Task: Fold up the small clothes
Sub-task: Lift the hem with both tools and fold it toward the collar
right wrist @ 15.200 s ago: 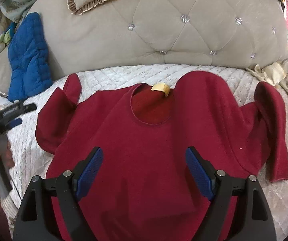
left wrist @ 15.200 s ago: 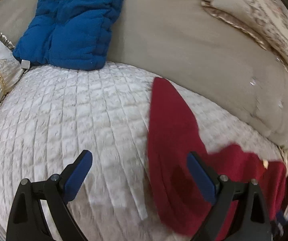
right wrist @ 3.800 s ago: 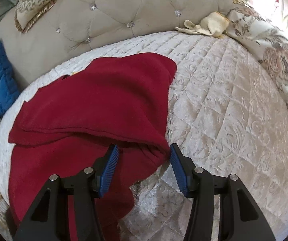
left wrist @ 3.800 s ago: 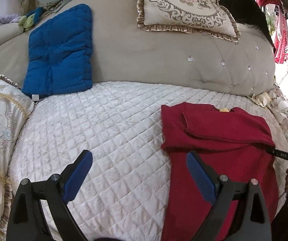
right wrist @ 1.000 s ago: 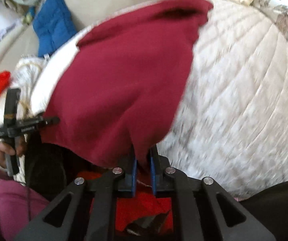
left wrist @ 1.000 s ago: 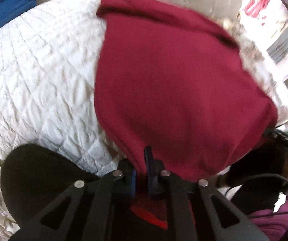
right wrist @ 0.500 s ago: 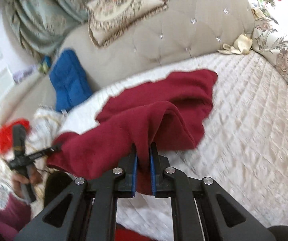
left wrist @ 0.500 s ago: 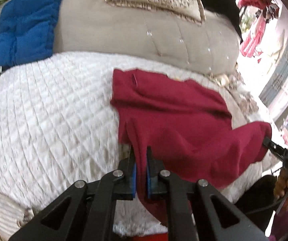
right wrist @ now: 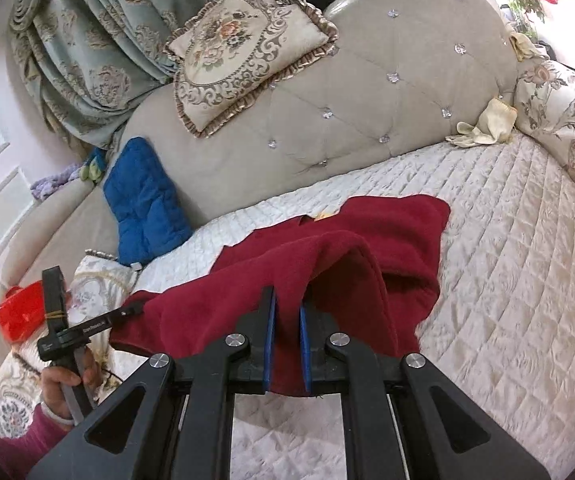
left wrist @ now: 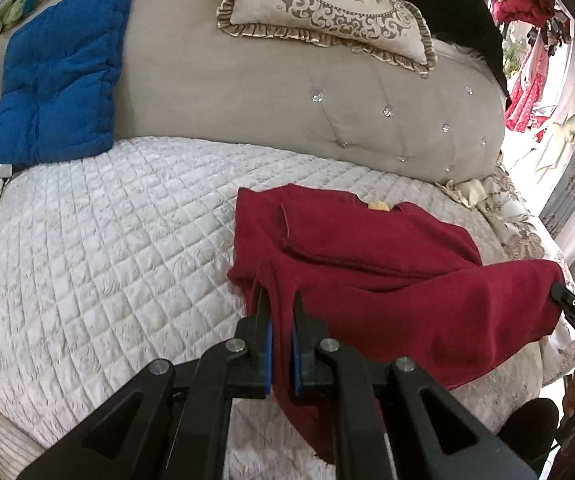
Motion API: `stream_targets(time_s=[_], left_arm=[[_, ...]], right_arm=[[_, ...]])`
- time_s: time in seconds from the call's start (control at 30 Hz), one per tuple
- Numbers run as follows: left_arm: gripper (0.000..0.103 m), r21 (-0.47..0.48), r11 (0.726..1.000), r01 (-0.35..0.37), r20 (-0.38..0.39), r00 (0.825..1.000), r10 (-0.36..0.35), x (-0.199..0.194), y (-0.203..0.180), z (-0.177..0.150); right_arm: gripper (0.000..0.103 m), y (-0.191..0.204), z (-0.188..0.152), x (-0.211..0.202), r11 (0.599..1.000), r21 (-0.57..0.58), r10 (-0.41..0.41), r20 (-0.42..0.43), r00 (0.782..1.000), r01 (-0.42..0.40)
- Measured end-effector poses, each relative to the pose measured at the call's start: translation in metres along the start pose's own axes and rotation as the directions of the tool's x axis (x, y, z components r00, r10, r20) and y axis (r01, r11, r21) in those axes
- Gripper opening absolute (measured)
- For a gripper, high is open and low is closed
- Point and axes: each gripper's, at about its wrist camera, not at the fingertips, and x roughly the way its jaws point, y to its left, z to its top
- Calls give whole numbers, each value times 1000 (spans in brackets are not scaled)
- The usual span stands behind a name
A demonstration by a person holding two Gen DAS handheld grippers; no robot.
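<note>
A dark red sweater lies on the white quilted bed, sleeves folded in across its chest. Its lower hem is lifted off the quilt and stretched between both grippers. My left gripper is shut on the hem's left corner. My right gripper is shut on the hem's right corner, with the red sweater draped over its fingers. The right gripper also shows at the right edge of the left wrist view. The left gripper shows at the left of the right wrist view.
The white quilt meets a beige tufted headboard. A blue cushion leans on the headboard at left and an ornate pillow sits on top. A patterned bolster lines the right side. A red box sits at far left.
Both grippers have carried the held hem up and forward over the sweater toward the headboard. The fabric now hangs in a fold between them, closer to the collar.
</note>
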Motion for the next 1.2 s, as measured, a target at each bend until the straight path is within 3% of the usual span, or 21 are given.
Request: stream_targets(time_s=[0.47,1.2], left_arm=[[7,13,1000,-22,-12,1000,23,50,-10,38],[7,-104,994,-38,-71,997,31,138,-7,73]], right_arm=[[0,-29,32,50,994,20,-107,-3,994,107],[0,-80,54,121,978,114,-176,-24,984,177]])
